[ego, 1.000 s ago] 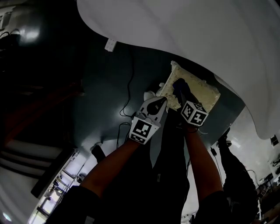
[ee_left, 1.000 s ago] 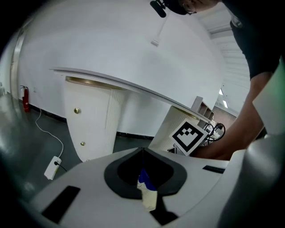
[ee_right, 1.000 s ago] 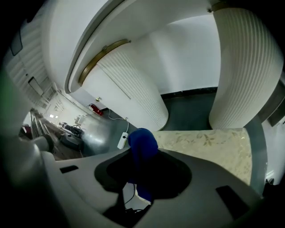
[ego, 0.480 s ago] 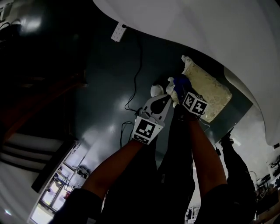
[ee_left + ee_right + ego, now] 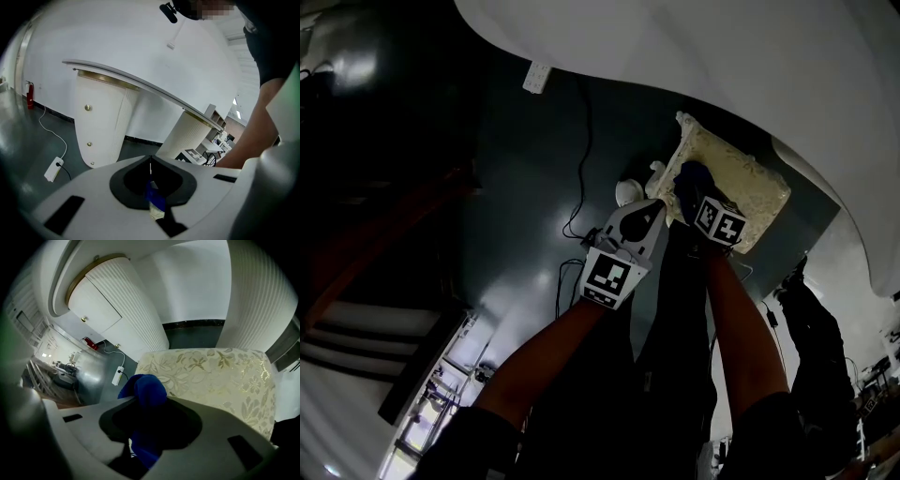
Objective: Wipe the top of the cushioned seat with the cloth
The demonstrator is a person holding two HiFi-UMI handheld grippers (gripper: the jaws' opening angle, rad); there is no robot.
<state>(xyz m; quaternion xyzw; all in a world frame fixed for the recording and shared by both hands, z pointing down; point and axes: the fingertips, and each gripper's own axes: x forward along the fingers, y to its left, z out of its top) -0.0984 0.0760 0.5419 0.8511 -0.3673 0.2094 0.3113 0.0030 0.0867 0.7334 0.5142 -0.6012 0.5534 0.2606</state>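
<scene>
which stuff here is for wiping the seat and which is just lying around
For the job: blue cloth; right gripper holding it; cushioned seat.
Just there: left gripper, shut and empty; power strip and its cable; white counter.

Soft, matt, fleecy blue cloth (image 5: 143,392). Cream brocade cushioned seat (image 5: 220,376), woven floral pattern, faint sheen. Dark floor (image 5: 517,214) glossy, reflecting light. White counter front (image 5: 139,319) ribbed, matt. Smooth matt plastic shell on right gripper (image 5: 149,401), black lining.
</scene>
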